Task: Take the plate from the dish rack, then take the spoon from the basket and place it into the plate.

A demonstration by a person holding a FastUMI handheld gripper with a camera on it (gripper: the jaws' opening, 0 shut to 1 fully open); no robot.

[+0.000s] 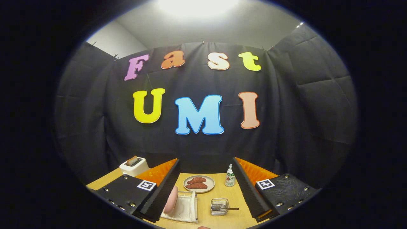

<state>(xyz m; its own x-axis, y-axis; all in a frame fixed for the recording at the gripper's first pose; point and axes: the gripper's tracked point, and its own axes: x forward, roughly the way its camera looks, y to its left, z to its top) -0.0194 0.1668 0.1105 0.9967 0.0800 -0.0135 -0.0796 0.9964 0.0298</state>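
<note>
My gripper (205, 190) hangs above the wooden table with its two black fingers wide apart and nothing between them. Below them a pink plate (172, 199) stands on edge in a white dish rack (182, 208), close to the left finger (162, 190). To the right of the rack sits a small clear basket (219, 206) holding a spoon (229, 209) whose handle points toward the right finger (251, 190).
A grey plate with two brown food pieces (198, 183) lies farther back on the table (222, 190). A small bottle (230, 176) stands to its right. A white toaster (134, 165) sits at the table's far left corner. The black cloth wall rises behind.
</note>
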